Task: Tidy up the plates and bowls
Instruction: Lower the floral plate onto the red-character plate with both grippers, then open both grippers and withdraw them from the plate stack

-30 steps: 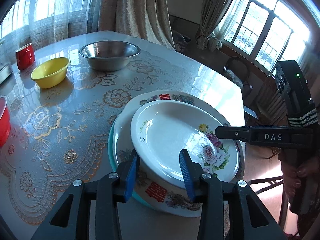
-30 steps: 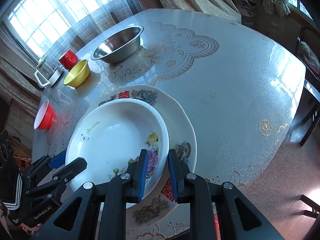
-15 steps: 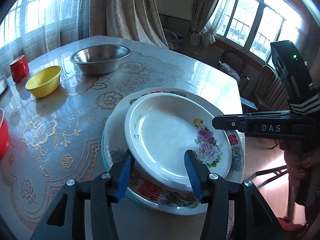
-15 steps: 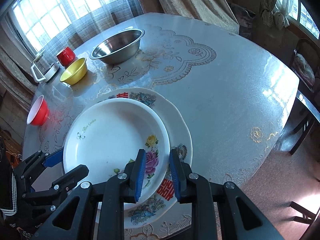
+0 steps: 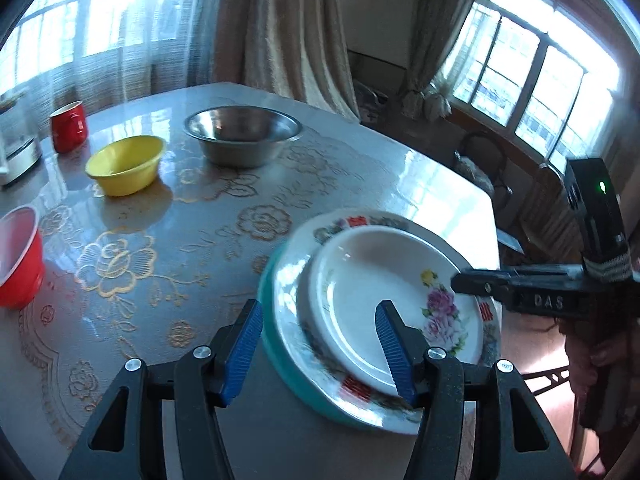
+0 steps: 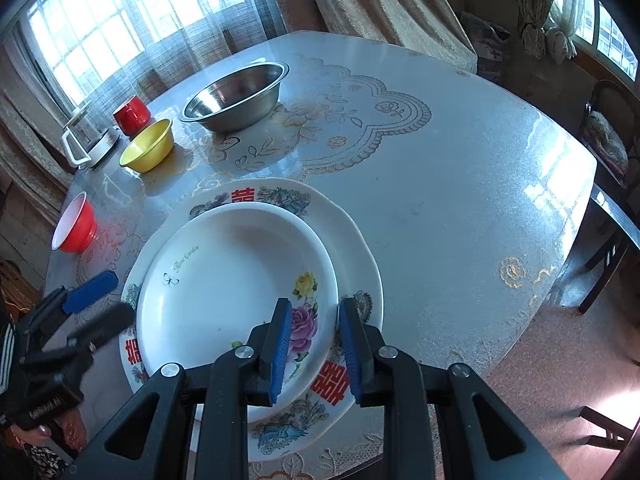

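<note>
— Where did we have the floral bowl?

— Nested on the patterned plate at the worktop's six o'clock edge, a teal plate beneath.

— And our hand-held grippers?

— Our right hand-held gripper straddled the bowl's rim narrowly; we couldn't tell whether it pinched. Our left hand-held gripper had just been opening, spread around the stack's edge.

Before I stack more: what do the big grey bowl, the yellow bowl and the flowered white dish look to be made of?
Grey bowl: likely stainless steel, with a brushed mirror-like sheen.
Yellow bowl: probably plastic or melamine, an even, soft-gloss colour.
Flowered white dish: glazed ceramic or maybe melamine, glossy white with printed roses.
</note>
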Action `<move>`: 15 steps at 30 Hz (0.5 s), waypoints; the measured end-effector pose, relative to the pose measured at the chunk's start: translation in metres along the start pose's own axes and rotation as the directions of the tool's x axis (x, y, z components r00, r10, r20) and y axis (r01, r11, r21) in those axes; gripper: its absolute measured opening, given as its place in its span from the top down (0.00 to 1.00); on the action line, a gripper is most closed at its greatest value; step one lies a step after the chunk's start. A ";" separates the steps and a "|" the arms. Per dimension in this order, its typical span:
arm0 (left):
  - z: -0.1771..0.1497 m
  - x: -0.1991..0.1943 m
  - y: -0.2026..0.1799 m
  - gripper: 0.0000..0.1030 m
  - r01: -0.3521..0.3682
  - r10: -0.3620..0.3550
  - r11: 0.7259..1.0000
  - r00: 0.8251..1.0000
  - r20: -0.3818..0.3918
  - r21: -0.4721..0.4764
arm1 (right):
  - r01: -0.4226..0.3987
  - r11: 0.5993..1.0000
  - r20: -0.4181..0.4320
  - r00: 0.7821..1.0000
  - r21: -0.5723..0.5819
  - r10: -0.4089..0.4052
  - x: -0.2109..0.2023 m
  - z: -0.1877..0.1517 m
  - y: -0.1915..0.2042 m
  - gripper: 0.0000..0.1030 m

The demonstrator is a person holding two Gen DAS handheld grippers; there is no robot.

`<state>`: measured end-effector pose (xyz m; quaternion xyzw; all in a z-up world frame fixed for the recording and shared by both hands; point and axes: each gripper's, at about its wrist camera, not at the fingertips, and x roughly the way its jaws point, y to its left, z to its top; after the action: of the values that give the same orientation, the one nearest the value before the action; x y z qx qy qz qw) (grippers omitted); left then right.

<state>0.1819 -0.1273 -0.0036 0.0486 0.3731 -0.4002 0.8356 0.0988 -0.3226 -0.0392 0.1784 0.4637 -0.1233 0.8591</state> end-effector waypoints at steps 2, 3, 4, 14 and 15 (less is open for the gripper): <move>0.002 -0.003 0.006 0.42 -0.019 0.020 0.999 0.999 0.032 -0.034 | 0.002 1.000 0.000 1.000 -0.004 -0.002 0.001 0.000 0.001 0.76; 0.002 -0.004 0.007 0.42 -0.030 0.031 0.999 0.999 0.044 -0.044 | 0.008 1.000 0.001 1.000 -0.014 -0.008 0.001 -0.001 0.003 0.75; 0.003 -0.006 0.009 0.42 -0.041 0.044 0.998 0.997 0.063 -0.054 | 0.013 1.000 0.001 1.000 -0.028 -0.013 0.001 -0.001 0.005 0.75; 0.008 -0.023 0.034 0.13 -0.155 0.200 0.965 0.956 0.214 -0.212 | -0.061 0.997 0.058 0.997 0.039 0.058 -0.013 -0.002 -0.003 0.72; 0.009 -0.023 0.039 0.12 -0.171 0.221 0.957 0.953 0.209 -0.233 | -0.059 0.998 0.082 0.995 0.029 0.056 -0.017 -0.001 -0.002 0.70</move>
<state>0.2052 -0.0901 0.0091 -0.0511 0.3066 -0.2758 0.9096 0.0878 -0.3229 -0.0255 0.1999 0.4212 -0.1128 0.8775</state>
